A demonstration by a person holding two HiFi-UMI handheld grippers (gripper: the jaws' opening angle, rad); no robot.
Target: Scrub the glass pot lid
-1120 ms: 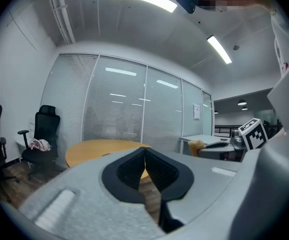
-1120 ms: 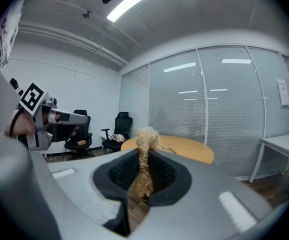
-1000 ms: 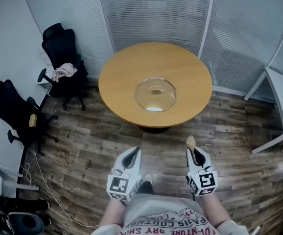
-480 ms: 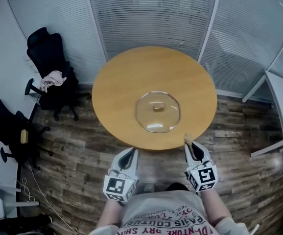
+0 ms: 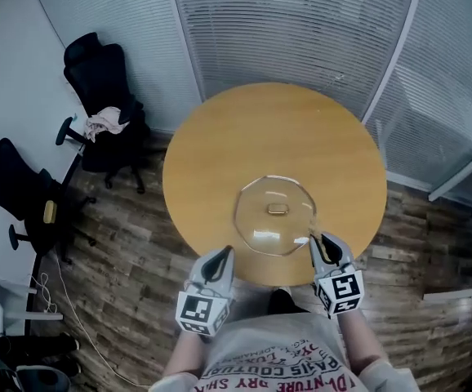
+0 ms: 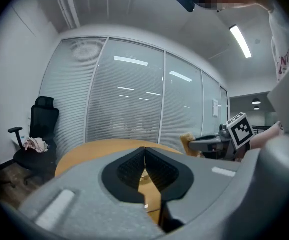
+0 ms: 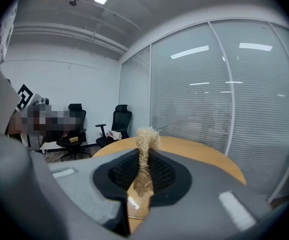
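Lying knob-up on round wooden tabletop (image 5: 220, 153), toward near edge: glass pot lid (image 5: 275, 215). Right gripper (image 5: 319, 242) just beside lid's near rim, fingers (image 7: 167, 176) clenched on tan fibrous scrubber (image 7: 145, 151). Left gripper (image 5: 222, 256) at tabletop's near edge, fingers (image 6: 128, 168) pressed together, nothing between

Straight ahead of both jaws, the round wooden table (image 5: 220, 153) fills the middle. Well off to the left of the jaws stand two black office chairs: the farther chair (image 5: 97, 72) has a crumpled cloth (image 5: 105, 122) on its seat, the nearer chair (image 5: 11, 182) a small yellow item (image 5: 50, 211). Beyond the table are glass partitions with blinds (image 5: 293, 31). Under the jaws lies wood-plank floor (image 5: 130, 276), with a thin cable (image 5: 73, 309) trailing at far left.
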